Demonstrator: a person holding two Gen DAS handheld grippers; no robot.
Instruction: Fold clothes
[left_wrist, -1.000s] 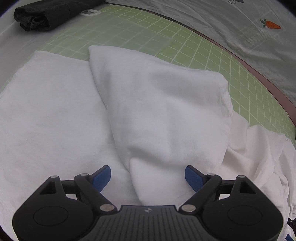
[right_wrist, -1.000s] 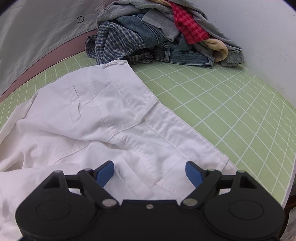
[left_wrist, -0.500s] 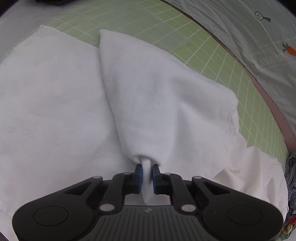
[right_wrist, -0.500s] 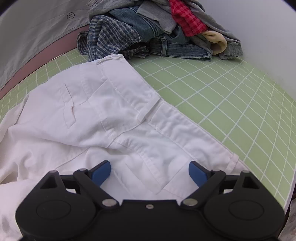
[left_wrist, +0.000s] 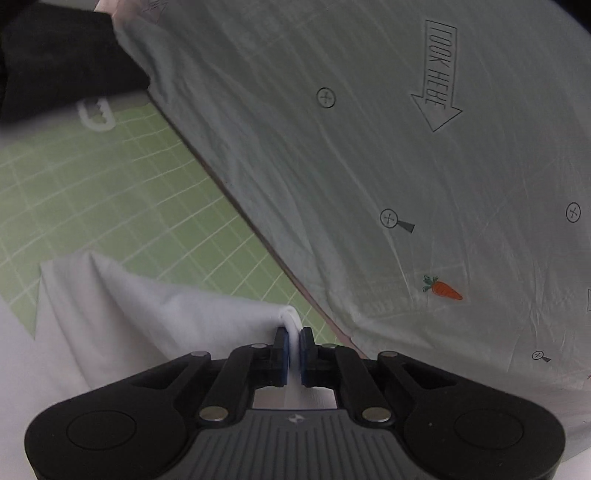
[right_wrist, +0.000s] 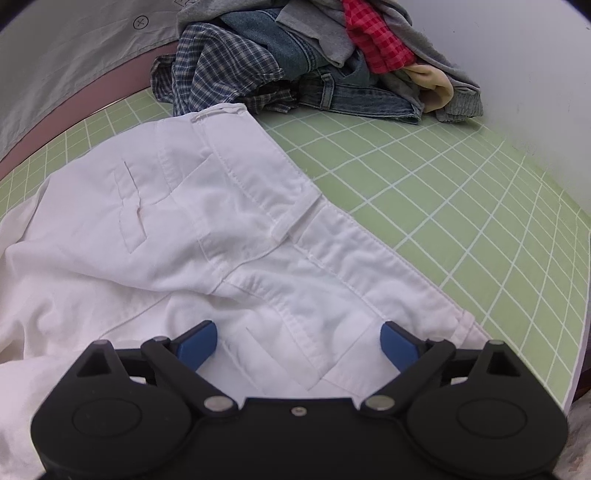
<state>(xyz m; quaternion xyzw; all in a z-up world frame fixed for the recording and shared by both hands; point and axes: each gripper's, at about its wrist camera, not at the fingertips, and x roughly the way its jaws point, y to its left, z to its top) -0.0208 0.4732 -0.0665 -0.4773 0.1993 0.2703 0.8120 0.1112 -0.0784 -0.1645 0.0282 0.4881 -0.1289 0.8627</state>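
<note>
White trousers (right_wrist: 192, 236) lie spread on the green grid mat (right_wrist: 443, 192), waistband and back pockets facing up. My right gripper (right_wrist: 299, 341) hovers open just over the seat area, with the cloth under and between its blue fingers. In the left wrist view my left gripper (left_wrist: 293, 345) is shut on a bunched fold of the white trouser leg (left_wrist: 166, 321), lifted off the mat (left_wrist: 110, 206). The cloth hangs down to the left from the pinch.
A pile of unfolded clothes (right_wrist: 306, 59), plaid, denim, red check and grey, sits at the mat's far end. A grey printed sheet (left_wrist: 406, 166) covers the wall behind the table. A folded black garment (left_wrist: 55, 62) lies at the far left.
My left gripper closed on the white trouser leg, then lifted and swung it up, so the view now faces the wall sheet. The right gripper stayed open and barely moved.
</note>
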